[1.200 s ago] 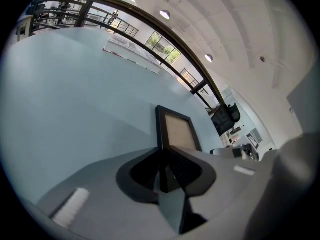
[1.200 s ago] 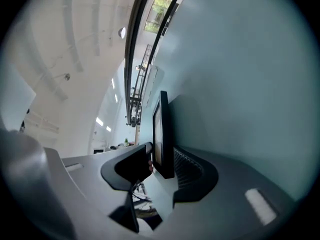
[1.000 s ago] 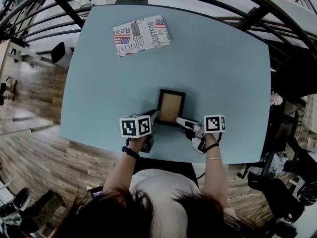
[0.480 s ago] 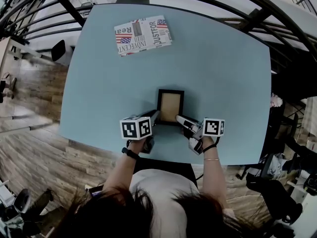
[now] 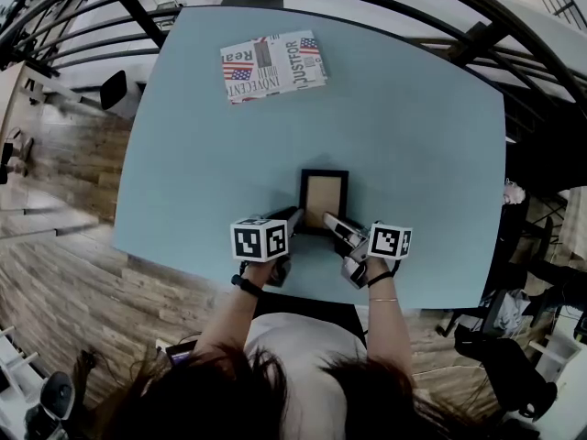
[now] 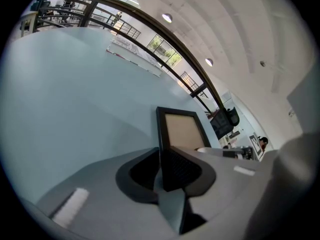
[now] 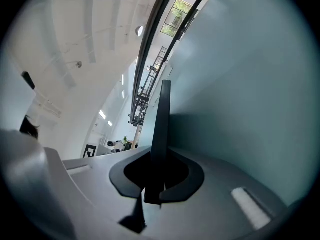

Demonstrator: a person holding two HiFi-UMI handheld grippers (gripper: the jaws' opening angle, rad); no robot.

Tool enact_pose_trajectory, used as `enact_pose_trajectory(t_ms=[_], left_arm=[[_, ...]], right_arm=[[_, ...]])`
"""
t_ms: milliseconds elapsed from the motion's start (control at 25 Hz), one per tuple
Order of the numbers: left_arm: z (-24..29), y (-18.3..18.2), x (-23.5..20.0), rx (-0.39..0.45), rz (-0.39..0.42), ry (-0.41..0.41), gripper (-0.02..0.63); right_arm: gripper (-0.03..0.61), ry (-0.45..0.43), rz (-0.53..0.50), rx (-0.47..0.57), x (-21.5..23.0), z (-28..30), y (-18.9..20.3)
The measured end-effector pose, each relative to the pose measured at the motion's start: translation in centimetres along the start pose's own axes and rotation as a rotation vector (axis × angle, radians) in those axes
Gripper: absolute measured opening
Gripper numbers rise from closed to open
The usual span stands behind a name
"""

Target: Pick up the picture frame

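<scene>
The picture frame (image 5: 324,200), black with a tan inside, lies near the front of the pale blue table (image 5: 413,136). My left gripper (image 5: 292,221) is at its near-left corner. In the left gripper view the frame (image 6: 182,129) runs its left rail between the left gripper (image 6: 161,171) pads, which hold it. My right gripper (image 5: 332,221) is at the near-right corner. In the right gripper view the frame (image 7: 162,119) shows edge-on, and the right gripper (image 7: 157,184) jaws are closing onto that thin edge, pads against it.
A flat box printed like a newspaper (image 5: 273,65) lies at the far left of the table. The table's near edge (image 5: 303,287) is just behind both grippers, with the person's arms over it. Dark railings (image 5: 477,35) and a wood floor (image 5: 64,273) surround the table.
The right gripper's jaws have come together onto the frame's near-right edge after standing wide. The left gripper has stayed on the near-left corner. The frame has not visibly moved.
</scene>
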State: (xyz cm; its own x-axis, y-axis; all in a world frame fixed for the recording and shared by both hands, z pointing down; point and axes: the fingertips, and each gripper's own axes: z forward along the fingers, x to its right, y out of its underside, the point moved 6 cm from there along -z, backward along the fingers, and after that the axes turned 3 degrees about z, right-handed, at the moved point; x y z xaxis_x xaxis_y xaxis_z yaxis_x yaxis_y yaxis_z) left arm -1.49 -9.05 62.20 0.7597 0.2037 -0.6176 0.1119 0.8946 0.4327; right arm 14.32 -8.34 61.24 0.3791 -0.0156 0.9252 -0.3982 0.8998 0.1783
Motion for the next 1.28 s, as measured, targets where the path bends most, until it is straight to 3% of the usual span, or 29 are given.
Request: enact_pose_trajectory(t_ms=[200,760,1280], left_arm=[[-0.1,0.1,0.2,0.015,0.009,0.005,0.121],[-1.7,-0.2,1.3,0.082,0.047,0.029,0.121],[-4.5,-3.3,5.8,0.202,0.154,0.068,0.121]], right_arm=[[0.014,-0.005,0.022,0.042,0.1,-0.4,0.6],[0.014,0.01,-0.069,0.104,-1.5,-2.2,0.1],[0.014,0.063,-0.273,0.259,-6.0,-7.4,-2.0]])
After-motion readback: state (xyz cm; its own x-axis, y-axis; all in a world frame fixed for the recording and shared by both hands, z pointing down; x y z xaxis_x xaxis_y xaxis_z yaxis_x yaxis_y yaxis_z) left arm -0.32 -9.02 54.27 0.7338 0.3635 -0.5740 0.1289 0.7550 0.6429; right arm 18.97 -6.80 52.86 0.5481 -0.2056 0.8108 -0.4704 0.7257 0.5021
